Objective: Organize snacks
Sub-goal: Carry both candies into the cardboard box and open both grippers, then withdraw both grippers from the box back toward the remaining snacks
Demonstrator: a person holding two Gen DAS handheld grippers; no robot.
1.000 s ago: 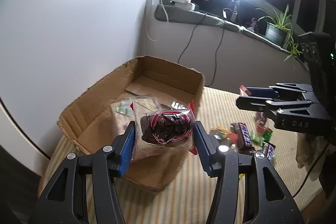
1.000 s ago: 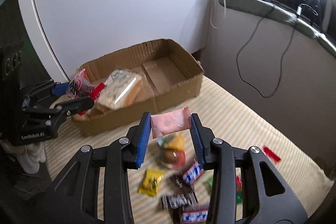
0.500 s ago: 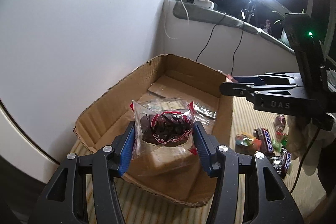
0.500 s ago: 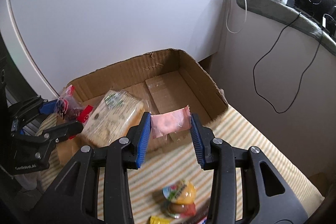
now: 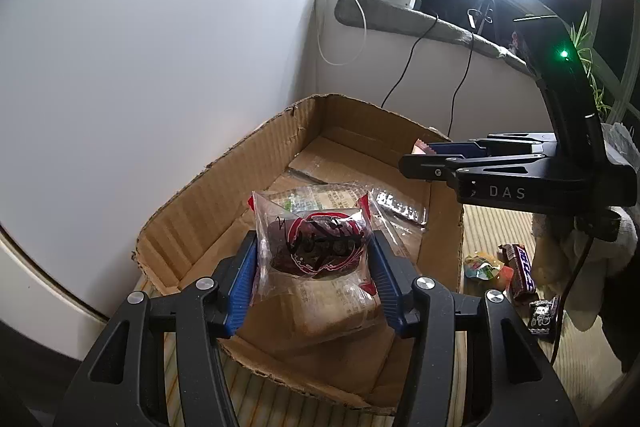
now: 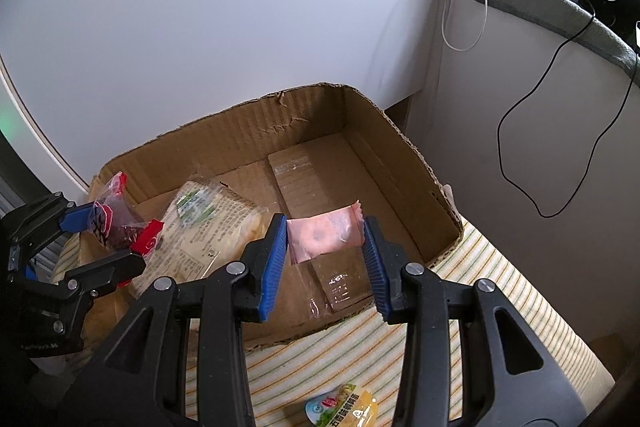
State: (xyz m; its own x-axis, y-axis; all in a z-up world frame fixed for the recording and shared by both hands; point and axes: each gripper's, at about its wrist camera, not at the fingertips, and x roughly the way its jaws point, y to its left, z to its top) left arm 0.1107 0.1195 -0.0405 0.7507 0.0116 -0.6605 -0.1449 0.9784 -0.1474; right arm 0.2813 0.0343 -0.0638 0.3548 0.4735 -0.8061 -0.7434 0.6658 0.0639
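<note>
Item 1: left gripper, fingers clamped on clear-and-red snack bag, held over near end of cardboard box, prob. for drop-in.
Item 2: right gripper, fingers pinching pink ring-candy packet above box floor.
Box contents: wrapped bread pack.
Legible: "DAS" on right gripper; Snickers bar outside on striped cloth.

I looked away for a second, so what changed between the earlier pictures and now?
The right gripper carried its pink packet from above the loose snacks to over the cardboard box. The left gripper edged closer over the box with its clear dark-snack bag. Both grips stayed shut; the large packet stayed in the box.
</note>
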